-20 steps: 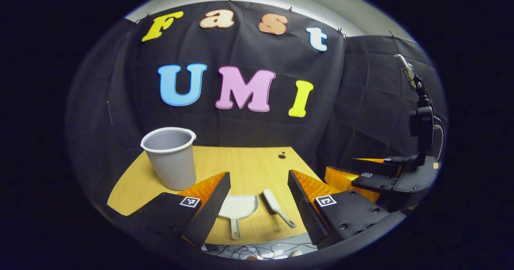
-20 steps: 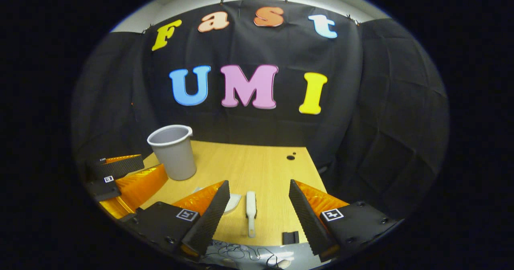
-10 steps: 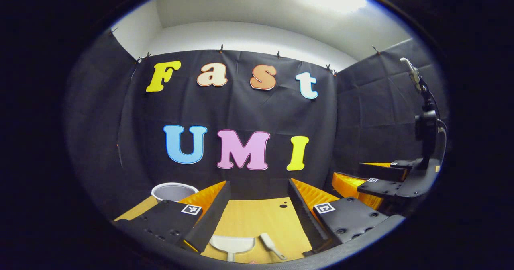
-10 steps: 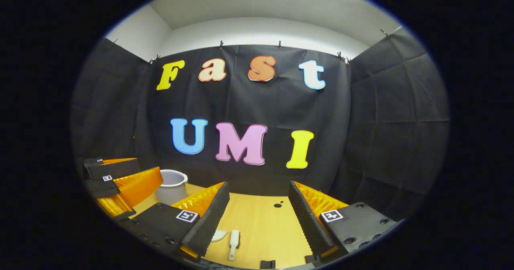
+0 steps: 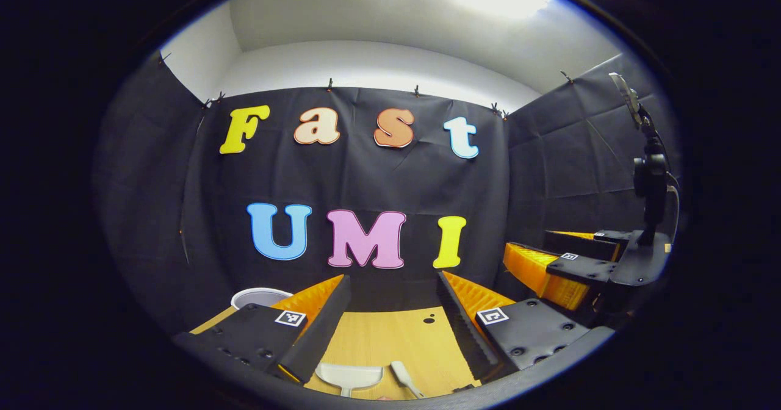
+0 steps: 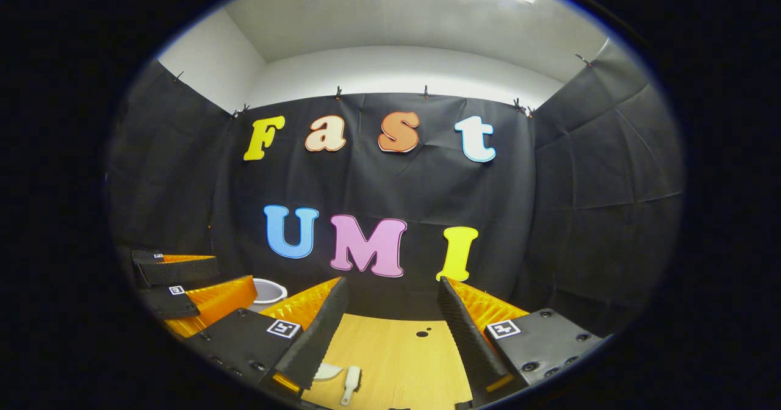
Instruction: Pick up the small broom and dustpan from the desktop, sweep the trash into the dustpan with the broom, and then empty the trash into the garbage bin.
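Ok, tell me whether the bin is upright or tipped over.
Upright: the bin stands on the desk with its round rim facing up.

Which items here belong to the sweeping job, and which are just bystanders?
Job: dustpan, small broom, garbage bin, all on the desktop; left gripper and right gripper, both open.
Bystanders: camera stand on the right gripper, dark holes in the desktop.

Dustpan (image 5: 349, 376) handle and broom (image 5: 405, 378) handle cut off by edge.
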{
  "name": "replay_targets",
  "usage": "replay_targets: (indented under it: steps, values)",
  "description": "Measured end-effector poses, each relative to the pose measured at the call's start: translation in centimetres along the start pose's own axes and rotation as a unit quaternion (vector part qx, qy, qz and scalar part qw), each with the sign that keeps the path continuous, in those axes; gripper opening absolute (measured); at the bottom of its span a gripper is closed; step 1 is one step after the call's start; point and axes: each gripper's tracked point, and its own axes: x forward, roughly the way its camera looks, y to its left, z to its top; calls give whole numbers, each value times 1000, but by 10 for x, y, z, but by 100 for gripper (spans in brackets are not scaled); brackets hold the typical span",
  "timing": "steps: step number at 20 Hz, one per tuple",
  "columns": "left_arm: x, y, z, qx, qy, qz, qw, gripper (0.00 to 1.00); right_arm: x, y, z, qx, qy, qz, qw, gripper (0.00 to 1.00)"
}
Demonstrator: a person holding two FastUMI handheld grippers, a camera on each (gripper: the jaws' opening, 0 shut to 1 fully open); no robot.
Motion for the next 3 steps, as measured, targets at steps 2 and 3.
replay_targets:
  steps: [2,3]
  values:
    - [3,-14,4,-1,-2,-8,1000,84,1,-5,7,-7,-12,-2,1000,92]
    - [9,-21,4,-3,-2,-11,1000,84,2,-7,9,-12,-17,-5,1000,95]
